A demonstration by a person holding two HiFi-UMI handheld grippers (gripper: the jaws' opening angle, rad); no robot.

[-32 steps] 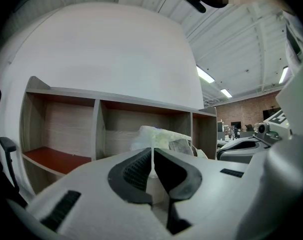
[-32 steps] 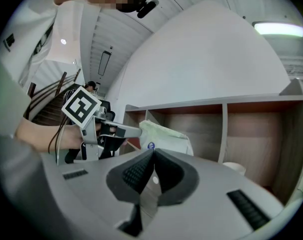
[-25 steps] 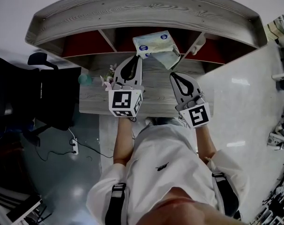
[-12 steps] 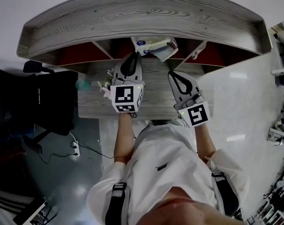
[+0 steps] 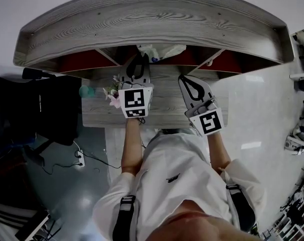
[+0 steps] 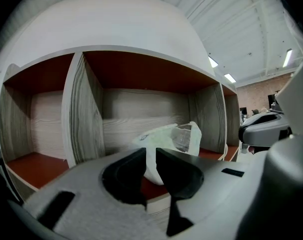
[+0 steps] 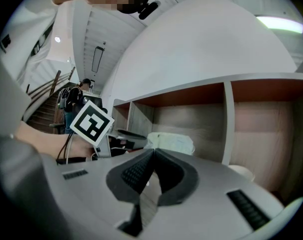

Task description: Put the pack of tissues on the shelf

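Two grippers work at the front of the shelf (image 5: 142, 19) that stands along the far edge of the table (image 5: 167, 109). Only the left gripper (image 6: 150, 151) carries anything: its jaws stand a narrow gap apart, clamped on the near end of the pack of tissues (image 6: 171, 136). The right gripper (image 7: 152, 151) has its jaws pressed together on nothing and hangs over the table toward its right side, short of the shelf's front edge. The pack sits inside the middle compartment, just past the shelf's front edge and somewhat nearer the right divider. Its body extends beyond the left jaw tips toward the back wall. I cannot tell whether its underside bears fully on the red floor. The step in hand looks like the release. To do it well, lower the pack until it rests flat on the compartment floor, and preferably slide it further in so that no part overhangs the front edge. Then open the jaws wide before drawing straight back, because the soft wrapper could catch on a jaw and drag the pack out. Keep the gripper level and clear of the left divider and the top board.
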